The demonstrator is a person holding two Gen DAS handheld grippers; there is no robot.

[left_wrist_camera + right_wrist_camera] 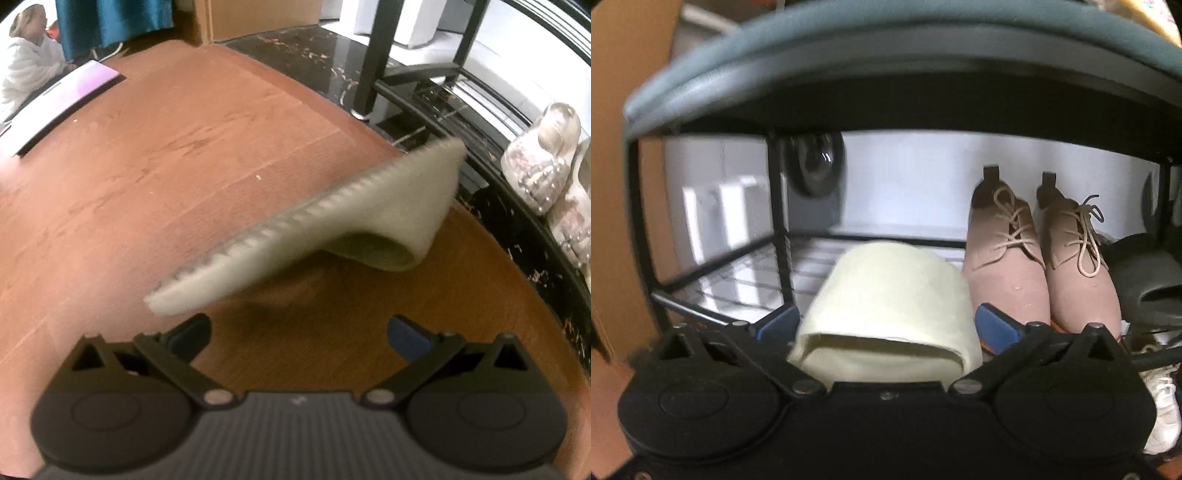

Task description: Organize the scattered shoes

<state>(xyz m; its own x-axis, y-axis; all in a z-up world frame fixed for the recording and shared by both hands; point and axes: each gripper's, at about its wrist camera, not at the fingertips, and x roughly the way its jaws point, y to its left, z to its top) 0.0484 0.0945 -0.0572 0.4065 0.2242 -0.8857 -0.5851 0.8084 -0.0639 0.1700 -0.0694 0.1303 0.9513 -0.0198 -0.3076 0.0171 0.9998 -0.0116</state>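
On the wire shelf [746, 280] of the shoe rack, a cream slipper [886, 302] sits toe-inward between the right gripper [886, 325] fingers, which stand spread wide with their blue pads just clear of its sides. Just to its right stands a pair of pink lace-up shoes [1041, 266], and beyond them a dark clog [1145, 280]. This looks like the release step: the slipper seems placed, and the next move calls for drawing the right gripper straight back without dragging the heel.

Over the wooden floor [147, 166], the matching slipper [314, 225] shows blurred and tilted, sole edge up, ahead of the left gripper [299, 332], whose fingers are spread and not touching it. It still needs grasping and setting beside its mate. Pearl-trimmed shoes [543, 162] wait at the rack's edge.
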